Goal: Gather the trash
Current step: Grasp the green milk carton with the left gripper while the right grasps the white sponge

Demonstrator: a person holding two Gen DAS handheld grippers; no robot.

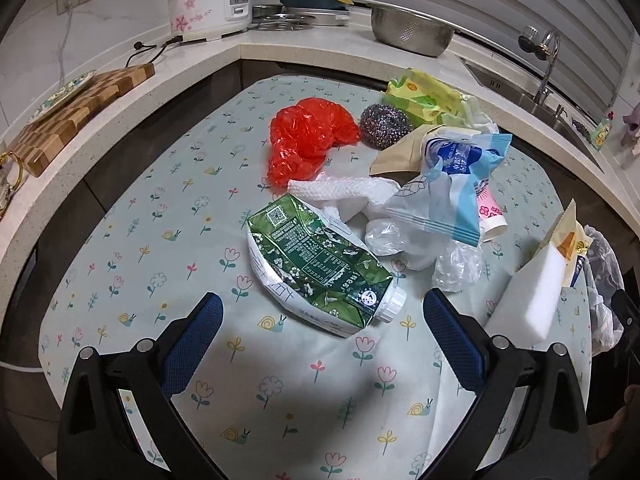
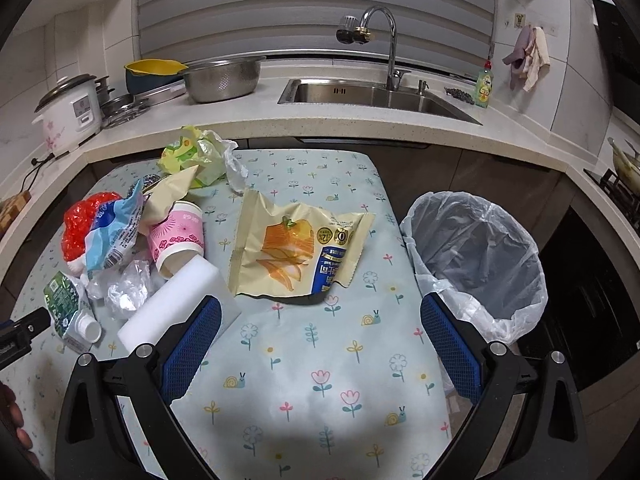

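Trash lies on a flowered tablecloth (image 1: 168, 264). A crushed green carton (image 1: 320, 272) with a white cap lies just ahead of my open, empty left gripper (image 1: 322, 312). Behind it are a red plastic bag (image 1: 308, 140), a steel scourer (image 1: 384, 124), white tissue (image 1: 344, 192), a blue-white wrapper (image 1: 452, 184) and clear plastic (image 1: 456, 268). My right gripper (image 2: 320, 316) is open and empty, just short of a beige snack bag (image 2: 296, 248). A pink paper cup (image 2: 176, 240) and a white sponge block (image 2: 176, 304) lie to its left. A bin (image 2: 476, 260) with a clear liner stands beside the table's right edge.
A counter wraps around the table, with a rice cooker (image 1: 208, 0), steel bowl (image 2: 224, 80), sink (image 2: 372, 96) and tap (image 2: 384, 44). A wooden cutting board (image 1: 76, 116) lies on the left counter. A yellow-green packet (image 2: 192, 156) sits at the table's far edge.
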